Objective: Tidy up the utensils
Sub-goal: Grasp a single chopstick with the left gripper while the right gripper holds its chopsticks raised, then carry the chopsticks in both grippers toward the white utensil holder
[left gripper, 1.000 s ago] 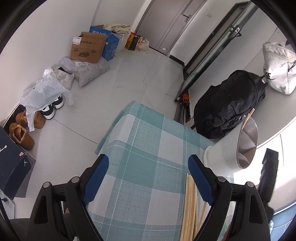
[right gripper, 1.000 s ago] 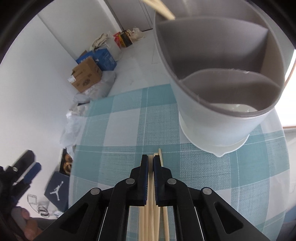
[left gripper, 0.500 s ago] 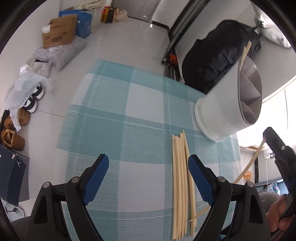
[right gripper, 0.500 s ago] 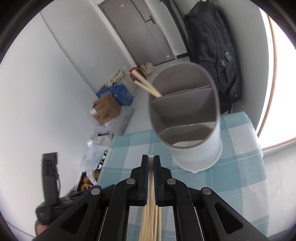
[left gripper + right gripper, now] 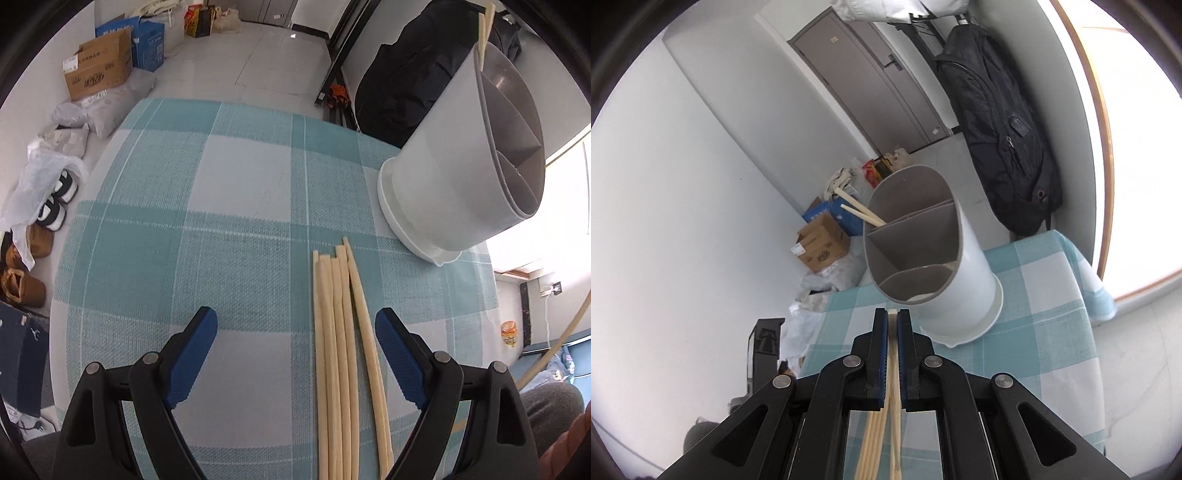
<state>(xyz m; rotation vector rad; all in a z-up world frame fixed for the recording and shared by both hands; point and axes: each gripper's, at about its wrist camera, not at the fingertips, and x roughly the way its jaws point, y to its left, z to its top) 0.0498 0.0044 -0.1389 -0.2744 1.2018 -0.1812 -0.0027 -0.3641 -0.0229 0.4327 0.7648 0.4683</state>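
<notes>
Several pale wooden chopsticks (image 5: 340, 354) lie side by side on the teal checked tablecloth (image 5: 221, 206). My left gripper (image 5: 295, 347) is open just above them, its jaws either side of the bundle. A white utensil holder (image 5: 454, 173) with grey divided compartments stands at the right, with two chopsticks (image 5: 860, 212) in its far compartment. My right gripper (image 5: 892, 332) is shut on a single chopstick (image 5: 893, 373) and holds it raised, in front of and above the holder (image 5: 934, 266). The loose bundle (image 5: 871, 443) shows below it.
The table's edges fall away at the far and left sides. On the floor are cardboard boxes (image 5: 99, 70), bags and shoes (image 5: 55, 206). A black backpack (image 5: 406, 74) leans against the wall behind the holder. A grey door (image 5: 879, 85) is beyond.
My right gripper has risen further above the table with the chopstick held in it. My left gripper has moved lower and closer over the bundle of chopsticks.
</notes>
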